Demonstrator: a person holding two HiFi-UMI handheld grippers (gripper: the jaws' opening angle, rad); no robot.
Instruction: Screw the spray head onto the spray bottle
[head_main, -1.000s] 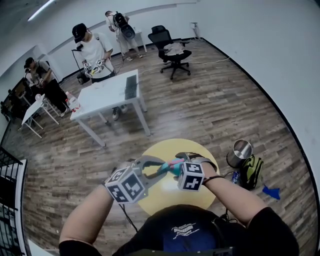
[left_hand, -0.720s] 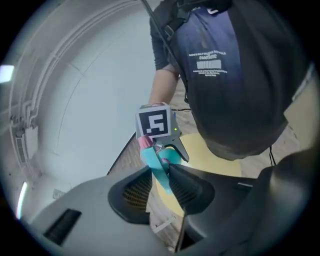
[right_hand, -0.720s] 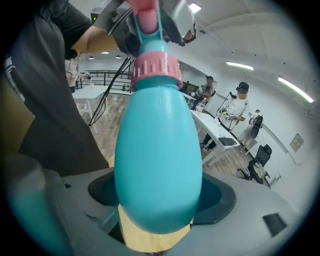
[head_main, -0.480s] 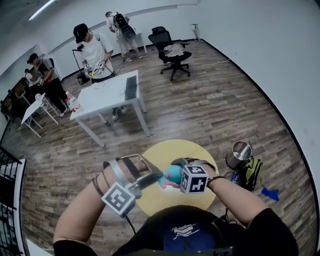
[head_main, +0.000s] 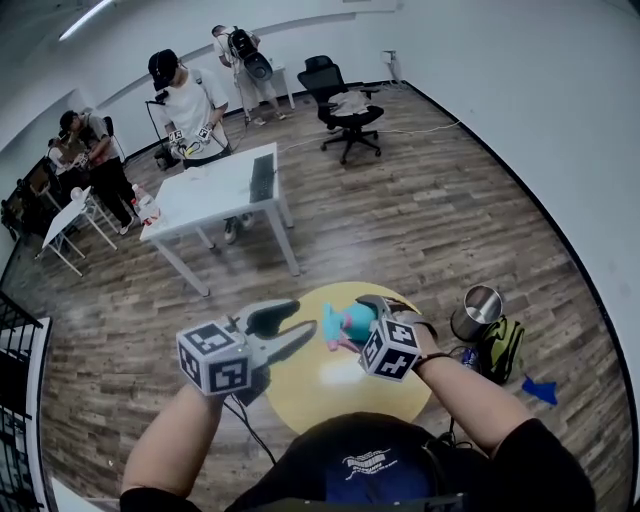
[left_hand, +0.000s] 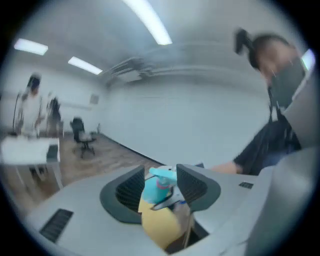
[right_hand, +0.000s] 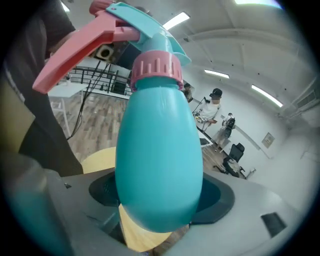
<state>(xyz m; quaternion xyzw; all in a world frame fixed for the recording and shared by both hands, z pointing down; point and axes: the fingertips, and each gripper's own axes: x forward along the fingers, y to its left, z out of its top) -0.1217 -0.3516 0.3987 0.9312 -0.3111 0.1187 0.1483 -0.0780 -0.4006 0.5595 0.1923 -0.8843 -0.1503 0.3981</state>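
Teal egg-shaped spray bottle (right_hand: 160, 165) held aloft, tilted; teal spray head (right_hand: 150, 32), pink trigger, seated on neck

A round yellow counter (head_main: 322, 385) stands on the wood floor (head_main: 420, 220), a steel bin (head_main: 477, 310) and green bag (head_main: 506, 346) beside it, a black office chair (head_main: 345, 105) far behind

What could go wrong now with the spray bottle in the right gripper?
1. The bottle is up off the yellow table, held only by the right gripper's jaws on its smooth, rounded body; it might slip out.
2. The left gripper's jaws have just been opening and hold nothing; if the pink collar isn't fully tight, the spray head could work loose.
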